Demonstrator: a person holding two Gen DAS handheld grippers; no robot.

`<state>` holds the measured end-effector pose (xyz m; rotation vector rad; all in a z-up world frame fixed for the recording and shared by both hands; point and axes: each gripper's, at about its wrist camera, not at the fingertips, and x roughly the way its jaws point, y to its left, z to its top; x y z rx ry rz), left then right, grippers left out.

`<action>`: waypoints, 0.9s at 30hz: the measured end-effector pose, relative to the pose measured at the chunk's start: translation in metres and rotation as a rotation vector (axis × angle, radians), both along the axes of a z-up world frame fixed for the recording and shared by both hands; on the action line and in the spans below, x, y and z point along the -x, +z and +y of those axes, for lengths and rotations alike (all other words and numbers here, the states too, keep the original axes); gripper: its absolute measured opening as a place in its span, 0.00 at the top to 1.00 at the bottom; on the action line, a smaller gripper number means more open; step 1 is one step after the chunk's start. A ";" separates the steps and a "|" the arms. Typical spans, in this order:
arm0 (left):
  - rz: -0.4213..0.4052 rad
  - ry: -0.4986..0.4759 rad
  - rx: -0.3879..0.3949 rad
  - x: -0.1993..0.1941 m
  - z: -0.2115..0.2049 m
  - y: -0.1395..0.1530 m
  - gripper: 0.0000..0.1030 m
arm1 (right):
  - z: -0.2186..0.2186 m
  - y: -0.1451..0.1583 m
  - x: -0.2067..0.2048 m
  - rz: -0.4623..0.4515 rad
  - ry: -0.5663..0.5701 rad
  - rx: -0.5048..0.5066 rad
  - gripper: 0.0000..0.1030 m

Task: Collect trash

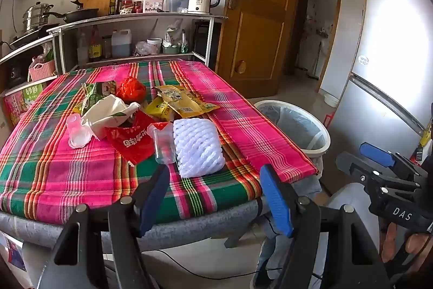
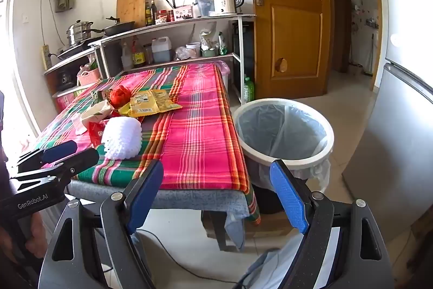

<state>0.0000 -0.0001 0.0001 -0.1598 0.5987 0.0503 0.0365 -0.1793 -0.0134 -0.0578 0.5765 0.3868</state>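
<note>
On the left half of the desk (image 1: 243, 110), which is draped in a pink, green and orange plaid cloth, lies a heap of trash. Farthest left in the left wrist view is a clear crumpled plastic cup (image 1: 77, 130), touching a white folded paper carton (image 1: 108, 110). Behind the carton sits a green printed snack wrapper (image 1: 98, 92), and just beside that a crumpled red-orange plastic bag (image 1: 131, 90). In front of the carton lies a red foil packet with white lettering (image 1: 132, 140), and a clear plastic tub (image 1: 162, 142) rests against its right edge. Next comes a white foam fruit net (image 1: 197, 146), touching the tub and nearest the desk's front edge. Behind the net are flat yellow snack packets (image 1: 184, 102), overlapping one another.

The left claw (image 1: 216, 197) hangs spread wide over the front edge of the desk, nothing between its blue pads, pointing down toward the foam net.

To the right of the desk, on the floor, stands a round white bin lined with a clear plastic bag (image 2: 284, 132), close beside the desk's corner.

The right claw (image 2: 216, 191) is likewise spread wide and empty, held near the desk's front right corner, its right finger in front of the bin's rim. A hand (image 1: 400, 243) grips its black handle.
</note>
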 end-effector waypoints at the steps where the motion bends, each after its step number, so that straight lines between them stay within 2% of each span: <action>1: -0.001 0.001 0.005 0.000 0.000 0.000 0.31 | 0.001 0.000 0.000 0.001 0.000 0.000 0.21; 8: -0.006 0.009 0.000 -0.002 -0.002 -0.005 0.31 | 0.001 0.001 0.001 -0.006 0.003 0.003 0.21; 27: -0.024 0.003 0.009 0.007 0.002 0.006 0.31 | 0.003 0.002 0.002 -0.012 -0.001 0.009 0.21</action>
